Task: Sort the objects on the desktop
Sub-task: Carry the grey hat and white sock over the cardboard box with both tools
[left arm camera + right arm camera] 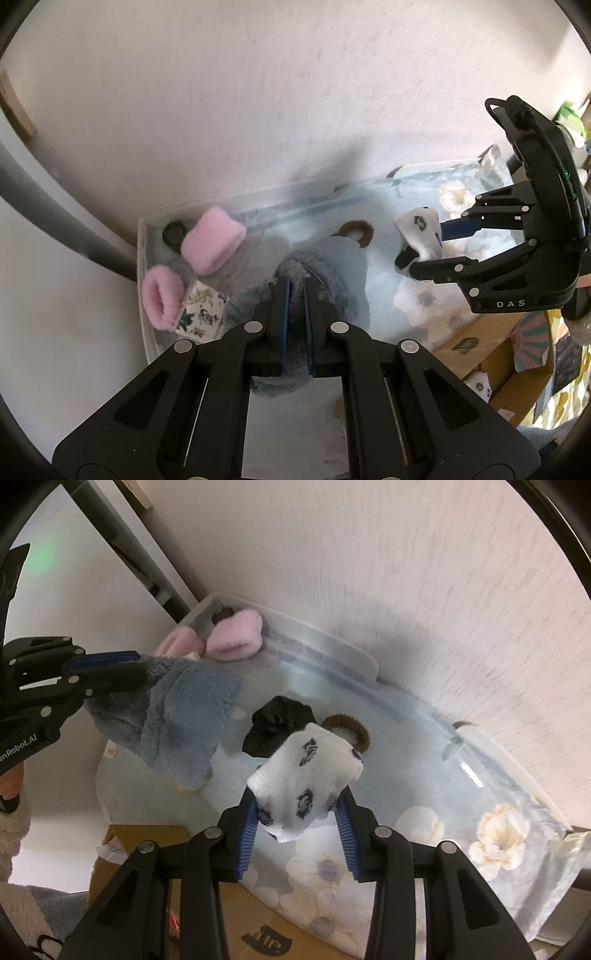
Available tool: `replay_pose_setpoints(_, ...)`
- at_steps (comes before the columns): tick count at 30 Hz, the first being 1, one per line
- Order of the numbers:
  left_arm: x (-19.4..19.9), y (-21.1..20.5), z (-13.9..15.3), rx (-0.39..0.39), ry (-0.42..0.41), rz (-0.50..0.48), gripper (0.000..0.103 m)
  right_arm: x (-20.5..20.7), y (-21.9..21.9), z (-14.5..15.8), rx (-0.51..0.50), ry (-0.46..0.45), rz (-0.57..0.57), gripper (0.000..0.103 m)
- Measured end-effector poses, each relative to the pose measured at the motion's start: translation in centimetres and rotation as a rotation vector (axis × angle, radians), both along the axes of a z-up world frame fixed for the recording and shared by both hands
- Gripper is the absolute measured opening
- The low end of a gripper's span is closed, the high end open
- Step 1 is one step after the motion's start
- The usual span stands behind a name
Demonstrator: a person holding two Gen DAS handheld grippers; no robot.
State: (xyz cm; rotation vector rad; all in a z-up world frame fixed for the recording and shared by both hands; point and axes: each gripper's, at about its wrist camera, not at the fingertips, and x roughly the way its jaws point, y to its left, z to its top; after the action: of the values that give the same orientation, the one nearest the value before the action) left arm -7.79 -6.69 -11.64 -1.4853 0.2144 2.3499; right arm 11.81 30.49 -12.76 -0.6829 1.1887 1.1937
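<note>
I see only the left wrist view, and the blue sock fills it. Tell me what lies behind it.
Observer: A black scrunchie lies in the tub, next to the brown hair tie.
Operator: Report how the blue sock hangs.
Observer: The left tongs grip the blue sock at one end; the rest hangs loose.
Operator: Check the right grip.
Observer: The right tongs pinch the bunched white sock between both pads.
</note>
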Motion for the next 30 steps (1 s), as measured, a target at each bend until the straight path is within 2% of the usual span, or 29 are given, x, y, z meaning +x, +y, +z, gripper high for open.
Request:
replay_pose_setpoints(8,2.2,2.0,6.2,0.031,0.052,-0.079,0.006,-0.8,-2.7,6.0,0.037,-0.043,0.004,0.037)
replay_pose_setpoints(12,4.8,3.8,9.3,0.043,0.075,-0.156,0.006,-1.8,-5.4,8.9,0.055,-0.045,0.006,0.037)
replay_pose_setpoints(17,8.5,5.6,11.5,0.058,0.072,-0.236,0.006,-3.2,-8.6,10.8,0.057,-0.046,-0.006,0.037)
replay_pose_setpoints(23,11.8,7.0,10.5,0.040,0.014,-0.296,0.006,-5.4,-12.2,10.8,0.018,-0.033,-0.003,0.037)
replay_pose_setpoints(30,15.0,8.9,6.7,0.041,-0.108,-0.349,0.006,-8.3,-15.4,7.4,-0.048,0.021,0.001,0.037)
